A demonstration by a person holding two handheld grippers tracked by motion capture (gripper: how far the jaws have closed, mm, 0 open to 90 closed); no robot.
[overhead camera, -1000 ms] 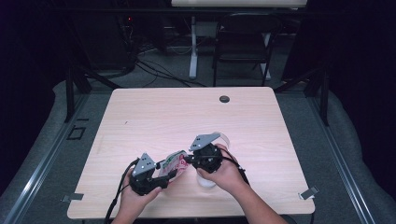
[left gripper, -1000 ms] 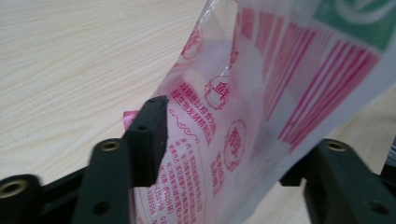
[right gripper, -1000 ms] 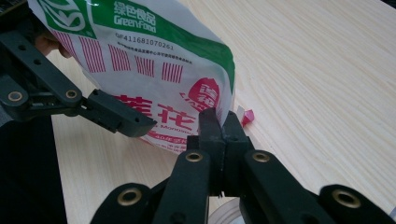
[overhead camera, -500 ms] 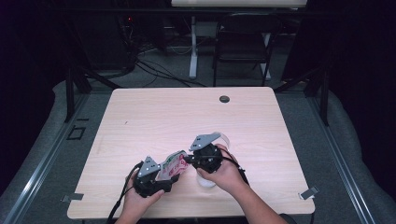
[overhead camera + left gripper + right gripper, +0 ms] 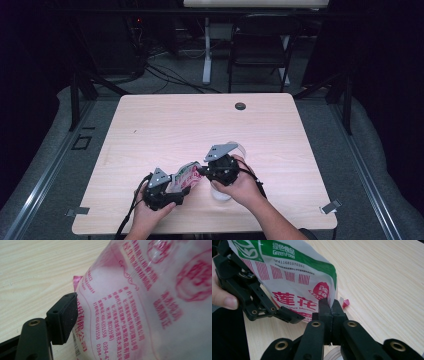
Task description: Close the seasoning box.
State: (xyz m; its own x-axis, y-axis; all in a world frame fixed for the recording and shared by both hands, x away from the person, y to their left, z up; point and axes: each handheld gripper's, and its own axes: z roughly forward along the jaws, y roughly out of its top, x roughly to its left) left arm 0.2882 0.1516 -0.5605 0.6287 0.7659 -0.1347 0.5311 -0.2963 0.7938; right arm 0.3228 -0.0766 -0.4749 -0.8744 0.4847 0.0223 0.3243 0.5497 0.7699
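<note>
Between both tongs, bag (image 5: 183, 176) lies lengthwise, left-to-right.

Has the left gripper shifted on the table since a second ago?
Yes. In the high view the left gripper has slid slightly toward the table's near edge. Its jaws have just been opening, with the bag between them.

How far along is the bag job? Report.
Done: right gripper is shut on the bag at its edge. In hand: the left gripper fingers have just been opening, bag between them. Left: likely a fresh left grip before anything else.
</note>
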